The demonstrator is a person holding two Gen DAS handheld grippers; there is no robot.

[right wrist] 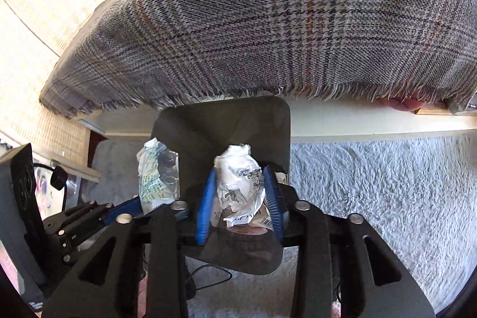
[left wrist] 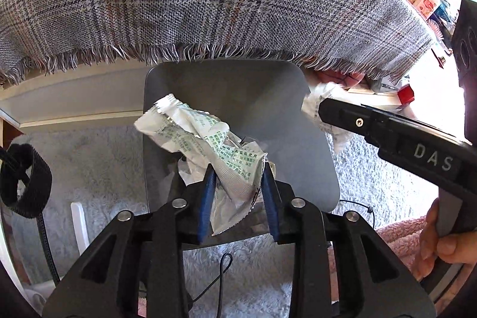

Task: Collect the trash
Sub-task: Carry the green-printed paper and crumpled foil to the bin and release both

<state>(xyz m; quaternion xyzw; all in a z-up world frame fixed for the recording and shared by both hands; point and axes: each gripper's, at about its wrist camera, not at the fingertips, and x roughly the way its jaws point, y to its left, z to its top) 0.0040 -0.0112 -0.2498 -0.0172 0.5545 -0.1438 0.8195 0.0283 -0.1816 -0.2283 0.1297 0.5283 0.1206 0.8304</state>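
Hovering over grey square bin (left wrist: pixel 238 97): my left fingers (left wrist: pixel 238 195) loosely bracket crumpled green-printed foil wrapper (left wrist: pixel 205 145), right fingers (right wrist: pixel 240 198) bracket white paper wad (right wrist: pixel 238 181); widen further to drop.

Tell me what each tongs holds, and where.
Left tongs: crumpled foil wrapper, lower end between the pads. Right tongs: crumpled paper ball, at its middle. Whether either grip is firm cannot be told.

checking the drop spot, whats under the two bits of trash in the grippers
A dark grey bin sits under the foil wrapper and the crumpled paper. Its open mouth faces up; the trash and both hand-held grippers hide most of its inside.
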